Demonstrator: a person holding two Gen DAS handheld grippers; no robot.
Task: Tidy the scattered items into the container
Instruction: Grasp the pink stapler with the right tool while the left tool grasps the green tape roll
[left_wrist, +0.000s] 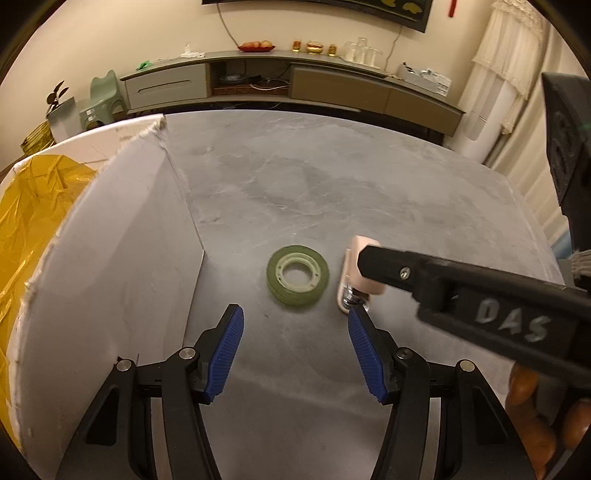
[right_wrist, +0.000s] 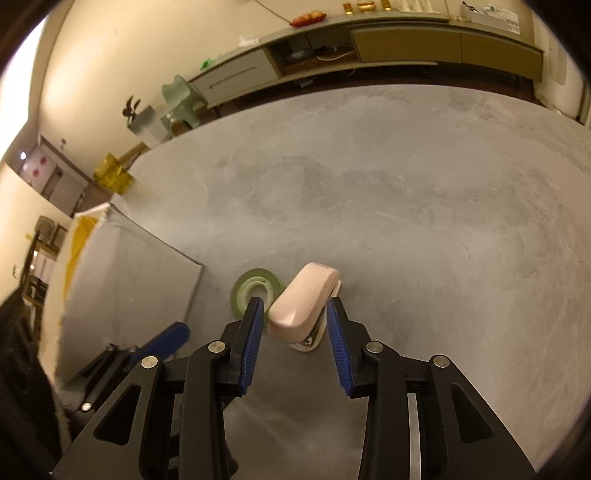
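**Right fingers straddle the pink stapler beside the green tape**

On the grey table (left_wrist: 369, 184), a green tape roll (left_wrist: 297, 275) lies flat, with a pink stapler (right_wrist: 303, 301) just beside it at 3 o'clock. The right gripper (right_wrist: 295, 317) has its fingers spread either side of the stapler; whether the pads touch it I cannot tell. The left gripper (left_wrist: 295, 343) hangs at 6 o'clock of the tape, fingers spread and empty. The white container (left_wrist: 110, 240), lined with yellow plastic (left_wrist: 29, 221), stands at 9 o'clock.

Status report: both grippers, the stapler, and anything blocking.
Right gripper open, straddling pink stapler on table. Left gripper open, empty. Green tape roll beside stapler, crowding the left finger.
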